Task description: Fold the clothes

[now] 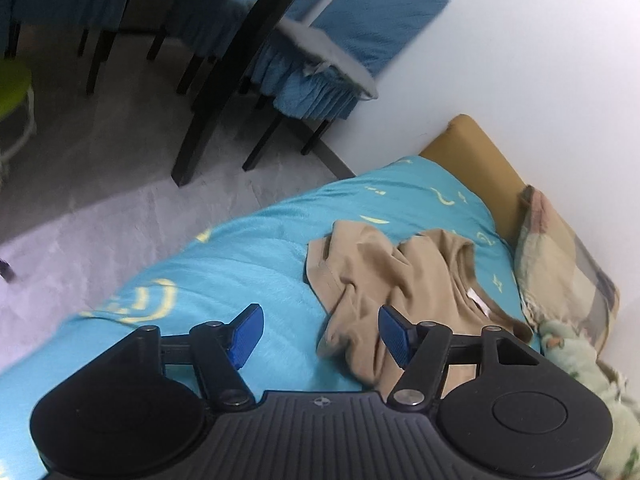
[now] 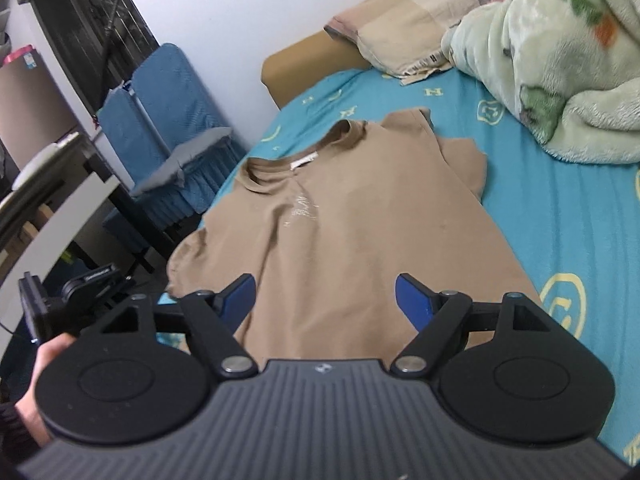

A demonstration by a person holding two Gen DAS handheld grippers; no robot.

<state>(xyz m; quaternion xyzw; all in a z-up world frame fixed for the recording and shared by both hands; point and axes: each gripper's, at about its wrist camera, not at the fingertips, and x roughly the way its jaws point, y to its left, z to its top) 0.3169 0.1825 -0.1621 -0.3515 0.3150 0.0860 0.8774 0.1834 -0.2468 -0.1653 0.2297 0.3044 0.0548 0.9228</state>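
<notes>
— On the bed with the turquoise patterned cover (image 2: 560, 208), where's the shirt?
— The tan cotton T-shirt (image 2: 352, 216) lies front up, its long axis running from the hem nearest the right gripper (image 2: 325, 298) to the collar, which points at the bed's far edge by the wall.
— And the fingers?
— Both pairs spread apart, holding nothing. The left gripper (image 1: 320, 334) hovers tilted over the shirt's rumpled side, the right hovers level over the hem.

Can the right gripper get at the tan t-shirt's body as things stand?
Probably yes: the right gripper is open just above the tan t-shirt, with nothing between its fingers and the cloth.
</notes>
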